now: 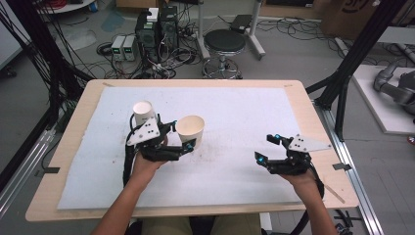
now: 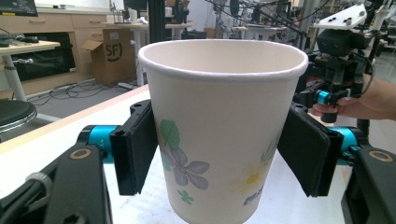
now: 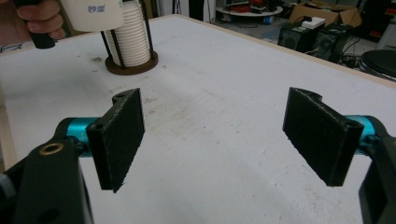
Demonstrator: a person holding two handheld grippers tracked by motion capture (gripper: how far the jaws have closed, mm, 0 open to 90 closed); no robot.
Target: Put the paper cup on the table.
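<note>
Left gripper [image 2: 219, 154]: both black pads pressed flat on the sides of the paper cup [image 2: 222, 126], holding it upright, mouth up, long axis vertical, clear of the white mat [image 1: 235, 117]. Just behind it stands the cup stack [image 1: 144, 112] in its holder. Right gripper [image 1: 269, 149]: jaws spread wide, nothing between them, low over bare mat, well apart from the cup. Plenty of open mat between the two hands; the table edge [image 1: 195, 82] lies far beyond.
</note>
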